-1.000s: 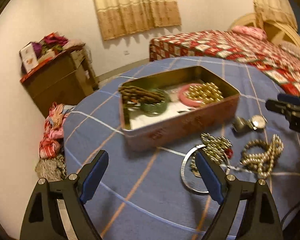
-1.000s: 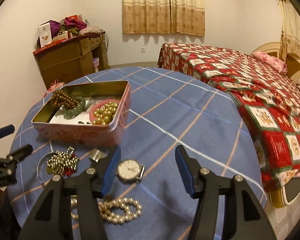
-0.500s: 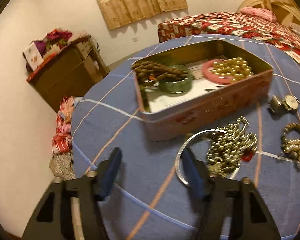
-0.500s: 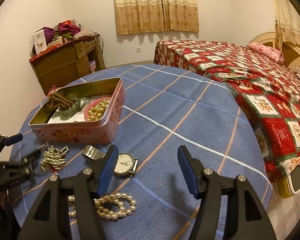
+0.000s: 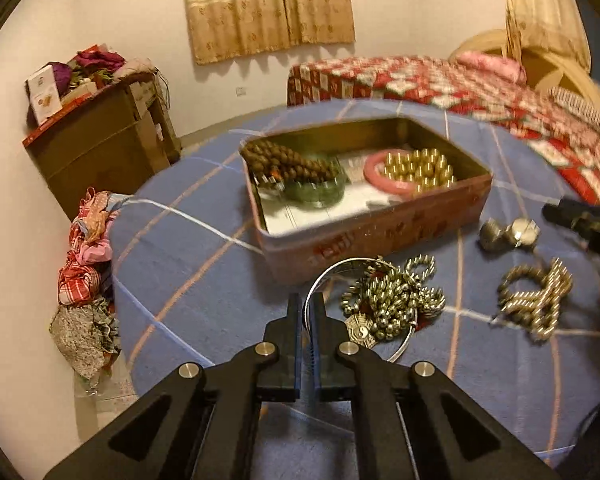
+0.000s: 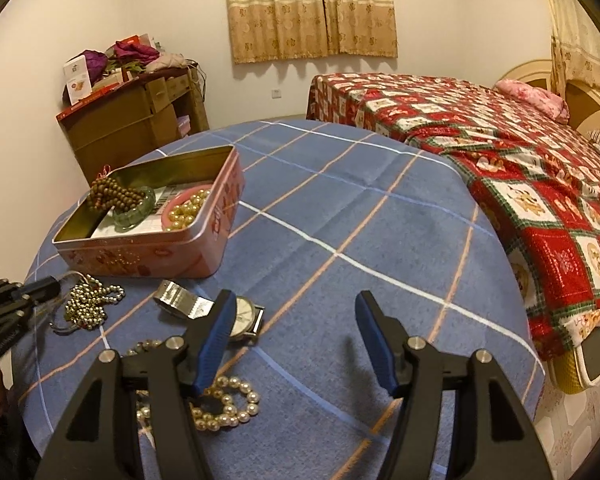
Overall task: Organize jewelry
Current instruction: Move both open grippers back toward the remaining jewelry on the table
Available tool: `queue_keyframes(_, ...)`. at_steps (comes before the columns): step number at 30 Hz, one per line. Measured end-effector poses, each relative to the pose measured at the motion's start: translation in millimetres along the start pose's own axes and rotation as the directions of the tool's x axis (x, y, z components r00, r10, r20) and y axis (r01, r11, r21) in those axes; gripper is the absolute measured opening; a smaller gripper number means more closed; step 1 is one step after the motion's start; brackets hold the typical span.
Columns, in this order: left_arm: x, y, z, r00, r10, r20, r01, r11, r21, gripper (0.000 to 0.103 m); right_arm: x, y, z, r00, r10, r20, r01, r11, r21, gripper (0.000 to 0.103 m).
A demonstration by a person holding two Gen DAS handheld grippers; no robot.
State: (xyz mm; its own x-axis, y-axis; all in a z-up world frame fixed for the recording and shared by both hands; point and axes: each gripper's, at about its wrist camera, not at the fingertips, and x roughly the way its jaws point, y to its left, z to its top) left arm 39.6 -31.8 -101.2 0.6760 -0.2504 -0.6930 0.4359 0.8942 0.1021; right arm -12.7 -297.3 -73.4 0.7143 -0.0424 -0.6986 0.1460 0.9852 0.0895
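The left gripper (image 5: 307,312) has swung in from wide open and now pinches the rim of the silver bangle (image 5: 326,280), which lies on the blue checked cloth (image 5: 188,272) before the pink tin (image 5: 364,236). The right gripper (image 6: 294,328) hangs half open, empty, beside the wristwatch (image 6: 244,314).

Warm, yellowish indoor light, fairly dim. The left wrist view smears with motion blur, worst on the bed (image 5: 452,80) off to the left gripper's far right. The right wrist view is sharper. Both bend at the edges, corners black; soft shadows under the curtain (image 6: 312,8).
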Motion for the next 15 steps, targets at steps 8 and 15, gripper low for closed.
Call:
queue_keyframes(8,-29.5,11.1,15.2,0.997,-0.026,0.067,0.029,0.999,-0.045,0.002,1.2,6.4,0.4,0.998,0.066,-0.022,-0.066,0.997,-0.030,0.065)
queue_keyframes(15,-25.3,1.7,16.2,0.999,-0.005,0.040,0.005,1.000,0.000,0.002,14.3,18.5,1.4,0.990,0.096,-0.099,-0.105,0.990,-0.092,0.065)
